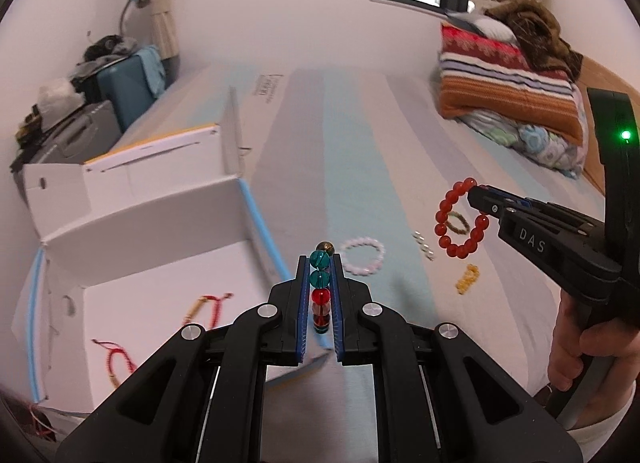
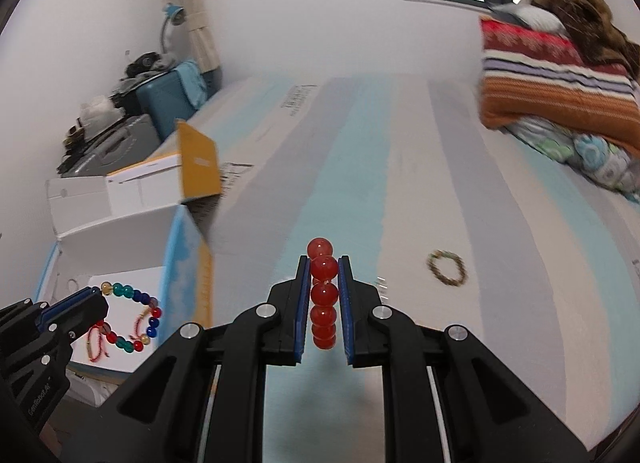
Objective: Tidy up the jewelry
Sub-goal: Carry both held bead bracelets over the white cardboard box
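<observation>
My left gripper (image 1: 320, 263) is shut on a bracelet of teal, red and blue glass beads (image 1: 321, 287), held in the air over the near edge of an open white box (image 1: 160, 295). From the right wrist view that multicoloured bracelet (image 2: 132, 319) hangs from the left gripper (image 2: 94, 299) above the box (image 2: 132, 283). My right gripper (image 2: 324, 263) is shut on a bracelet of red-orange beads (image 2: 323, 295), lifted above the striped bedsheet. In the left wrist view the red bracelet (image 1: 460, 219) dangles from the right gripper (image 1: 474, 193).
Red cord bracelets (image 1: 204, 305) lie in the box. On the bedsheet (image 1: 360, 167) lie a pale pink bead bracelet (image 1: 364, 255), a dark green-brown bracelet (image 2: 446, 267), small silver pieces (image 1: 424, 245) and a yellow bead piece (image 1: 468, 279). Folded blankets (image 1: 508, 75) are stacked far right.
</observation>
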The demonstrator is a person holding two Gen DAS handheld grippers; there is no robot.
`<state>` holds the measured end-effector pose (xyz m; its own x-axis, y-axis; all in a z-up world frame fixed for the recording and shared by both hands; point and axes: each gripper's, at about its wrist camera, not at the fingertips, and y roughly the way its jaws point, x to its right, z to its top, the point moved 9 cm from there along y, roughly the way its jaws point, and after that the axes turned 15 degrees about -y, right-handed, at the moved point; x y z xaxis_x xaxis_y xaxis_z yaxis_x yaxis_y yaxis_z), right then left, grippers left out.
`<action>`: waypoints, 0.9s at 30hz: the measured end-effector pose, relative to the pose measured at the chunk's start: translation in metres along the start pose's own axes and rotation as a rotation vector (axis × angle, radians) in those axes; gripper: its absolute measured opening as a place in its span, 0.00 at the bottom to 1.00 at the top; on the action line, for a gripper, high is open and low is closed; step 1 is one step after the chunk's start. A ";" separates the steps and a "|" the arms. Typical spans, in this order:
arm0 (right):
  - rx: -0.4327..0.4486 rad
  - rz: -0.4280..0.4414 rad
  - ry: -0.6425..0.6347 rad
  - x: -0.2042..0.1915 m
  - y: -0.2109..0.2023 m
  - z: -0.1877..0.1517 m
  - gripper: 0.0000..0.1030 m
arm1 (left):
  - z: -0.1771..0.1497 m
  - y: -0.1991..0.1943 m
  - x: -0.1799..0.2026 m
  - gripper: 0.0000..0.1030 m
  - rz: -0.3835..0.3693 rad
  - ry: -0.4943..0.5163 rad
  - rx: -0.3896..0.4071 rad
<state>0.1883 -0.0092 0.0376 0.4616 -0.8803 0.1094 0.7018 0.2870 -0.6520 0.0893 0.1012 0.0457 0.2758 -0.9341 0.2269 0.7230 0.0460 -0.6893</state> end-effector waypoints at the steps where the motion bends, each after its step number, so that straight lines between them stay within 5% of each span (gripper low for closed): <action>1: 0.006 0.007 -0.007 -0.007 0.000 0.004 0.13 | 0.003 -0.003 -0.006 0.09 0.003 -0.009 0.004; 12: 0.039 0.119 -0.104 -0.108 0.003 0.036 0.13 | 0.012 -0.030 -0.098 0.09 0.102 -0.096 0.036; 27: -0.021 0.218 -0.216 -0.217 0.034 0.026 0.13 | -0.014 -0.021 -0.206 0.09 0.220 -0.224 -0.028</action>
<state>0.1259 0.2019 0.0114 0.7062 -0.6976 0.1208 0.5632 0.4501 -0.6930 0.0082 0.2875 0.0040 0.5589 -0.8012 0.2140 0.6136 0.2260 -0.7566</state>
